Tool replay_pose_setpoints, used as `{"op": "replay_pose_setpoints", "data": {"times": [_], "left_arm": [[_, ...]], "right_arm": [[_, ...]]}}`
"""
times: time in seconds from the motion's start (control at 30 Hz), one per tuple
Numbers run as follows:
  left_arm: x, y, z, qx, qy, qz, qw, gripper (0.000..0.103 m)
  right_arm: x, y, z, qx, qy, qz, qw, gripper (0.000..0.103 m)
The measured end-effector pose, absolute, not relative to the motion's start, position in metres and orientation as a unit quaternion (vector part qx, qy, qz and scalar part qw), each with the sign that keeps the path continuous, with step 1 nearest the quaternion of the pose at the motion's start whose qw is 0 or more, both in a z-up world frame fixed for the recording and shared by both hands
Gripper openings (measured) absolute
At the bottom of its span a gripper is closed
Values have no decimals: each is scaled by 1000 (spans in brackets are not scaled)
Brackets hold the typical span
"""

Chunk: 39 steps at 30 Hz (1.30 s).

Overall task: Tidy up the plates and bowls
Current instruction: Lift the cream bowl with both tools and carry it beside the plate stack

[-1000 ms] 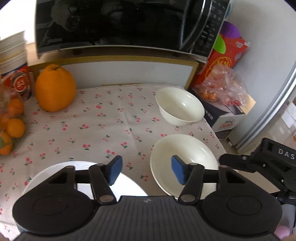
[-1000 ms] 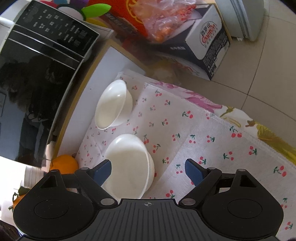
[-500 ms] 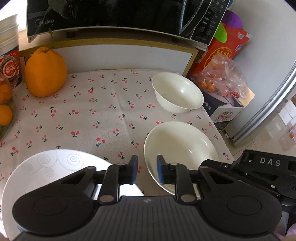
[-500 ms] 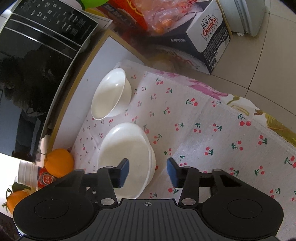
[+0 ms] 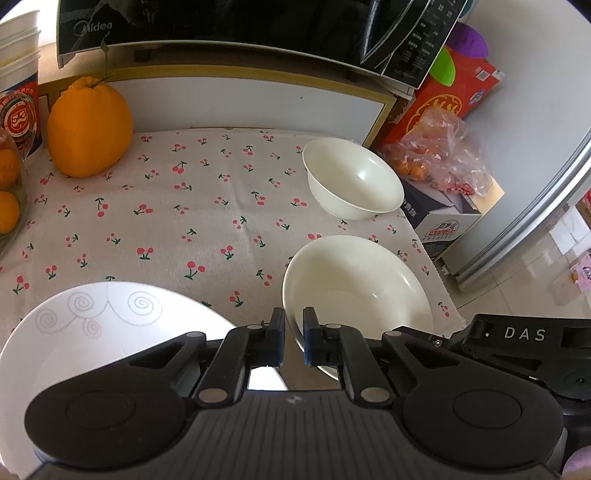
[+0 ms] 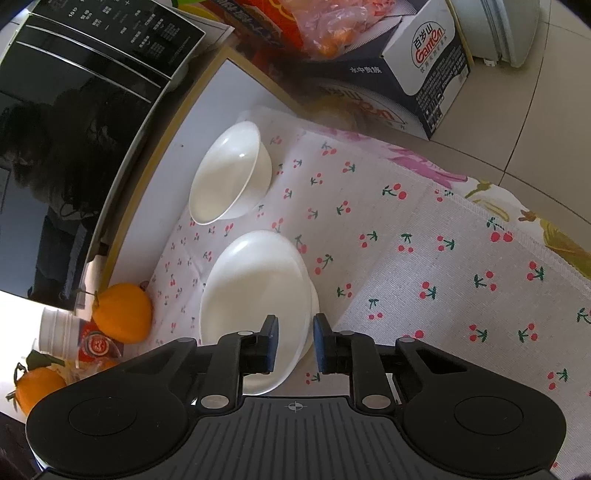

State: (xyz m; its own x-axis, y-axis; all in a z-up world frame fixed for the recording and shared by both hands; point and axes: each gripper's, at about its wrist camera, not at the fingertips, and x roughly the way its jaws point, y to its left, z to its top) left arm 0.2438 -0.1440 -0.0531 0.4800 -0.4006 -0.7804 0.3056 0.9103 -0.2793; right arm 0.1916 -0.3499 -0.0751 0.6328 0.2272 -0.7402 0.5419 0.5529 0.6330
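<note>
A wide shallow white bowl (image 5: 354, 288) (image 6: 258, 288) sits near the right edge of the cherry-print cloth (image 5: 166, 221). Behind it stands a smaller, deeper white bowl (image 5: 354, 181) (image 6: 229, 177). A white plate with grey swirls (image 5: 92, 332) lies at the near left, partly hidden under my left gripper (image 5: 293, 343). That gripper is shut, with only a thin slit over the wide bowl's near-left rim. My right gripper (image 6: 294, 343) is closing. The wide bowl's right rim shows between its pads, which do not press on it. Its black housing (image 5: 524, 343) shows beside the bowl.
A microwave (image 5: 221, 22) stands on a shelf behind the table. A big orange citrus (image 5: 88, 129) sits at the back left, with smaller oranges (image 5: 7, 210) and paper cups (image 5: 18, 48). A carton holding bagged fruit (image 5: 439, 162) and a tiled floor (image 6: 517, 92) lie past the right edge.
Both grippers' jaws have come together from wide apart, the left to a thin slit and the right to a narrow gap. The plate shows larger in the left wrist view.
</note>
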Motion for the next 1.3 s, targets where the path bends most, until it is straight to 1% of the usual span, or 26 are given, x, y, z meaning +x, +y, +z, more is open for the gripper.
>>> {"op": "replay_pose_setpoints", "data": {"times": [0.73, 1.3], "left_arm": [[232, -133, -32, -67, 453, -199, 867, 9], [206, -116, -16, -75, 446, -186, 872, 10]], "right_arm": [[186, -347, -44, 455, 414, -78, 784, 20], [164, -334, -14, 438, 417, -32, 796, 21]]}}
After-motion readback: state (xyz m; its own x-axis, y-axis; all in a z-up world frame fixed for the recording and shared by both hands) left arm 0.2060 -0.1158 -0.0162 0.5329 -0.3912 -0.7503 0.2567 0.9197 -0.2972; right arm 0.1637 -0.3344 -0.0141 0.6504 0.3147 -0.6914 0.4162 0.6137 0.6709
